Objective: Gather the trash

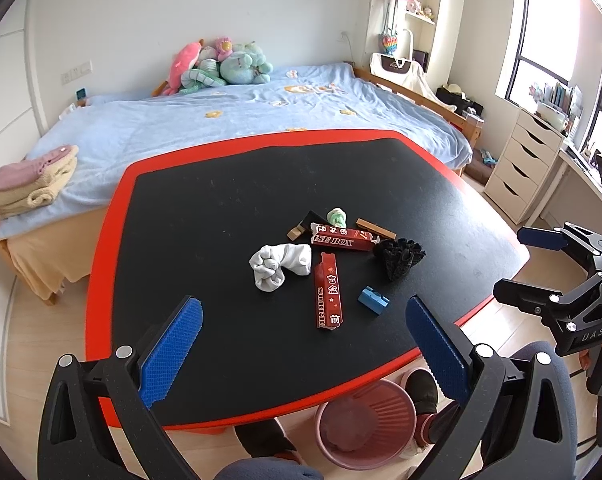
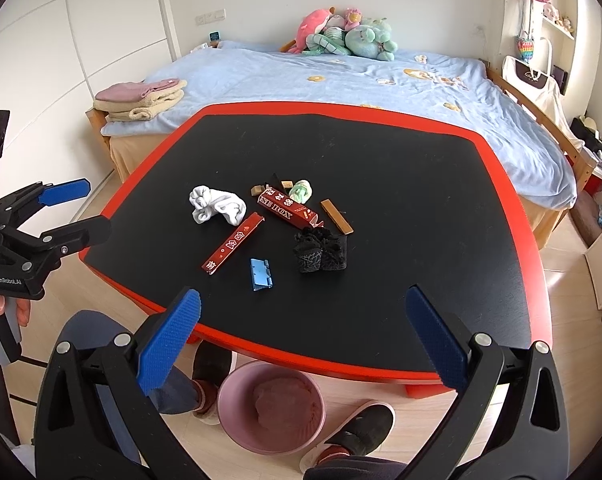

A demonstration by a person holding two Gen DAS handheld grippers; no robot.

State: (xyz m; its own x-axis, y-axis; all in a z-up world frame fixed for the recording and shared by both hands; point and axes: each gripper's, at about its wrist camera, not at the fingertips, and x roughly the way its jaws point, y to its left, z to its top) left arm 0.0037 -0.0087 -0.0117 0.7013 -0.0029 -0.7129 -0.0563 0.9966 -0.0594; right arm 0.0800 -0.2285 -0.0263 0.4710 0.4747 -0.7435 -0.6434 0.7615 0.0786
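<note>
Both grippers hovered above the near edge of the black, red-rimmed surface [image 1: 205, 208], neither touching anything. Left gripper [image 1: 305, 344] — fingers spread wide, nothing between them. Right gripper [image 2: 303, 332] — fingers likewise released and empty; in the left wrist view it showed at the right margin, off the surface edge.

Trash lay clustered near the middle of the surface: a long red box [image 1: 328, 296] lying flat, a second red box [image 1: 343, 238] marked "SE BOX" just behind it, a small blue clip-like piece [image 1: 374, 300] beside the first box's near end, and a thin brown strip [image 1: 376, 229] behind the second box. Mixed among them were a balled white sock [image 1: 279, 266], a black sock bundle [image 1: 399, 258] and a small green-and-white roll [image 1: 338, 218].

A pink bin [image 2: 271, 408] stood on the floor below the near edge, between the person's slippered feet. A bed [image 1: 221, 120] with blue cover lay beyond.
</note>
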